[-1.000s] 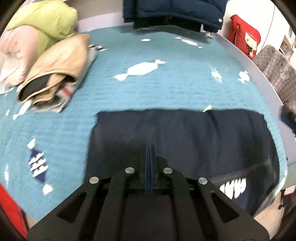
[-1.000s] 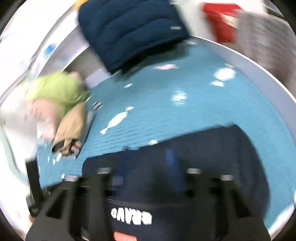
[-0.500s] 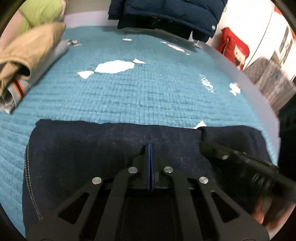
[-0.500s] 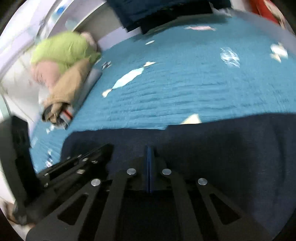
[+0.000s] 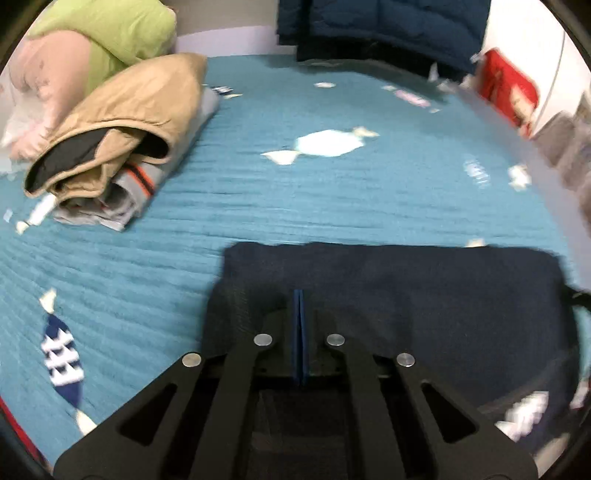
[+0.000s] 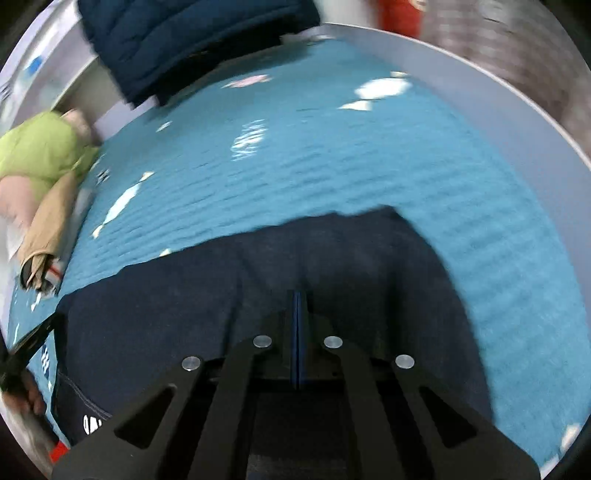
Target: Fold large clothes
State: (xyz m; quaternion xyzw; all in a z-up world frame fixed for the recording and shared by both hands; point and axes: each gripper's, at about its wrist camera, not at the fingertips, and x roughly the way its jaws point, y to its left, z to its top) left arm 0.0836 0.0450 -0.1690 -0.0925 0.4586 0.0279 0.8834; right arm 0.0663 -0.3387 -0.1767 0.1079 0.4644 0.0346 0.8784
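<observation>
Now: left gripper (image 5: 298,295) jaws pressed together, blue pads meeting, over dark jeans (image 5: 406,288); whether cloth is pinched, cannot tell. Right gripper (image 6: 297,297) likewise clenched, pads meeting, above same jeans (image 6: 177,306); grip on cloth unclear. Jeans folded flat on teal quilt (image 5: 332,195), near edge. Farther left, tan jacket (image 5: 140,110) atop grey garment (image 5: 147,181); green bundle (image 5: 110,33) behind. Navy coat (image 6: 192,40) hanging at far side.

Bright, even indoor light; fisheye bending at the rims, motion blur smearing both views' edges.
</observation>
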